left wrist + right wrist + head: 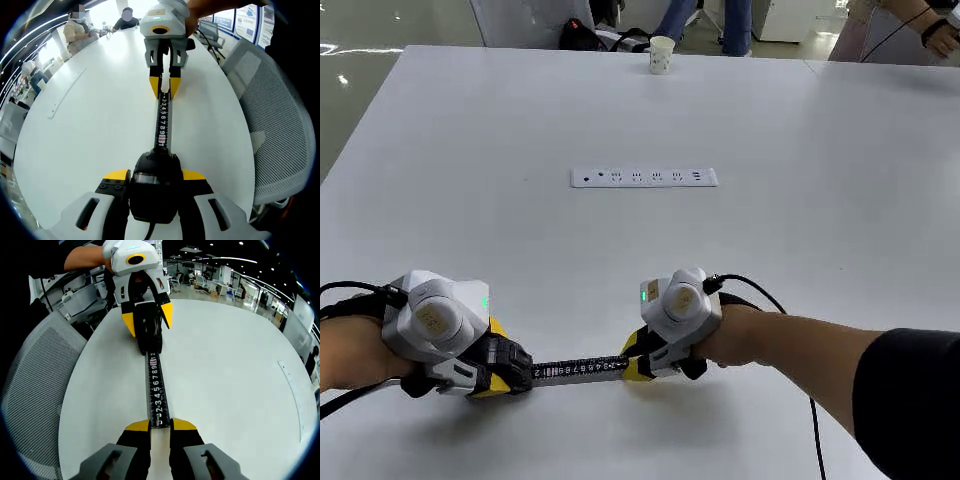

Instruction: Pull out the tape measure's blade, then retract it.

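Observation:
A black tape measure case (156,186) sits clamped between the yellow-tipped jaws of my left gripper (500,370), low at the front left of the white table (620,110). From the case (512,366) a dark blade (578,369) with white numbers runs right, roughly twelve units long, to my right gripper (638,362), which is shut on the blade's end. In the right gripper view the blade (154,395) leads from my jaws up to the case (148,330) held in the left gripper (148,322). In the left gripper view the blade (163,117) reaches the right gripper (164,88).
A white power strip (643,178) lies mid-table. A paper cup (661,55) stands at the far edge. A mesh office chair (280,125) is beside the table's near edge. People are beyond the far side. Cables trail from both grippers.

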A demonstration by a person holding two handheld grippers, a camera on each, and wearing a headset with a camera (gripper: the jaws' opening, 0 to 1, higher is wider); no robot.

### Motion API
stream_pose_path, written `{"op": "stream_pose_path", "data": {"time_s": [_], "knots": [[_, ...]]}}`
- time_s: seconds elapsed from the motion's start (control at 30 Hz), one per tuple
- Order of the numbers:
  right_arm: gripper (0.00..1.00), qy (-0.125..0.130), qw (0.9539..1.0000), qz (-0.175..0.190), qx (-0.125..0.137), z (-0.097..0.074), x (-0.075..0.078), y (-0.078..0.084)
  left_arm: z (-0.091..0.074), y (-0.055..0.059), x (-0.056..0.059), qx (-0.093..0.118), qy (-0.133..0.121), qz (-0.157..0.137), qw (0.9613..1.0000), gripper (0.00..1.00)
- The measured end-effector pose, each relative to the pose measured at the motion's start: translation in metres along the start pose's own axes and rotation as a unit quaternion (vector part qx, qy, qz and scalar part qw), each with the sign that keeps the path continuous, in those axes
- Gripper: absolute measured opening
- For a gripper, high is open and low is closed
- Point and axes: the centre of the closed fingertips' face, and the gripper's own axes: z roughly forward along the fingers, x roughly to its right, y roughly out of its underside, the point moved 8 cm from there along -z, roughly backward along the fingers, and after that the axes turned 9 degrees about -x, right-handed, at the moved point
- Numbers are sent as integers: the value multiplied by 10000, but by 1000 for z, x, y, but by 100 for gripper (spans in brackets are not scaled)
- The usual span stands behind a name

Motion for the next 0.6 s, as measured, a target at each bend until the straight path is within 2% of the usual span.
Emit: {"op": "stream_pose_path", "data": {"time_s": [0.6], "knots": [[9, 32, 10000, 47, -37, -4, 1, 8, 2, 1, -2, 1, -3, -9, 10000, 32]]}}
